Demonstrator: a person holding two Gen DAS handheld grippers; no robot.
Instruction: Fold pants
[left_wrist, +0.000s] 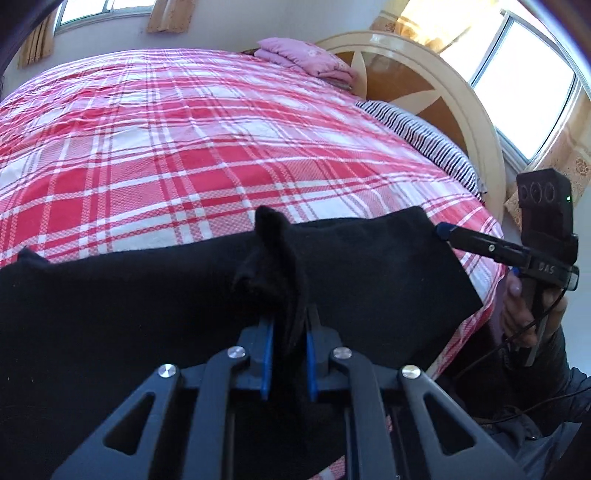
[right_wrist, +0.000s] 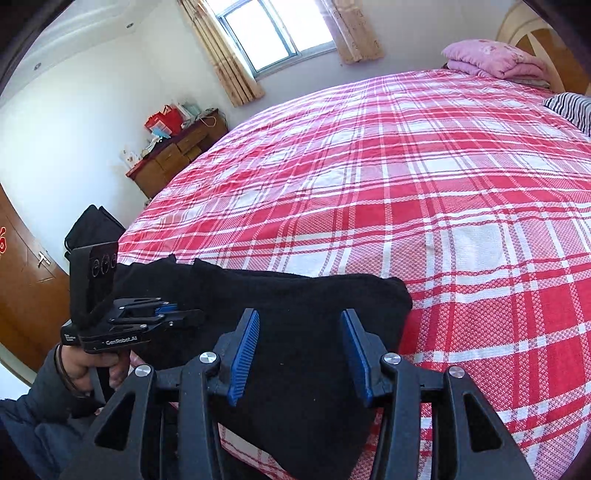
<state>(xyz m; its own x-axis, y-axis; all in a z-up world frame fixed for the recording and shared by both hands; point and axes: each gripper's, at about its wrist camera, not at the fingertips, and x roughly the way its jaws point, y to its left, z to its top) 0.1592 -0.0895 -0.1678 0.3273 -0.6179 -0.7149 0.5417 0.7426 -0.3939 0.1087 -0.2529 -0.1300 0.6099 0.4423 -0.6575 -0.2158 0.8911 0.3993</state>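
A: Looking along the left gripper (left_wrist: 289, 354), I see its blue pads clamped together on a bunched ridge of the black pants (left_wrist: 155, 295), which stands up as a little peak just beyond the fingertips

B: And the right gripper (right_wrist: 301, 354)?

A: Its fingers stand apart with nothing pressed between them; the cloth lies flat under and ahead of the gap, one end of the pants reaching just past the right-hand pad

B: Where do the pants lie overall?

A: Spread across the near edge of the plaid bedspread (right_wrist: 424, 192), part of the cloth hanging over the side below the fingers. Pink quilt (left_wrist: 303, 59) and striped pillow (left_wrist: 424, 140) sit far beyond the fingertips, well apart from the work

B: How will it handle?

A: I'd judge it soft, limp and light: it puckers where pinched and sags everywhere else, so one grip alone would let the rest trail. Matte fabric, not slippery against ribbed pads, nothing fragile

B: Best place to hold?

A: Probably the end corner ahead of the open fingers, taking all layers at the edge, while the other keeps its pinch, so the fold travels evenly
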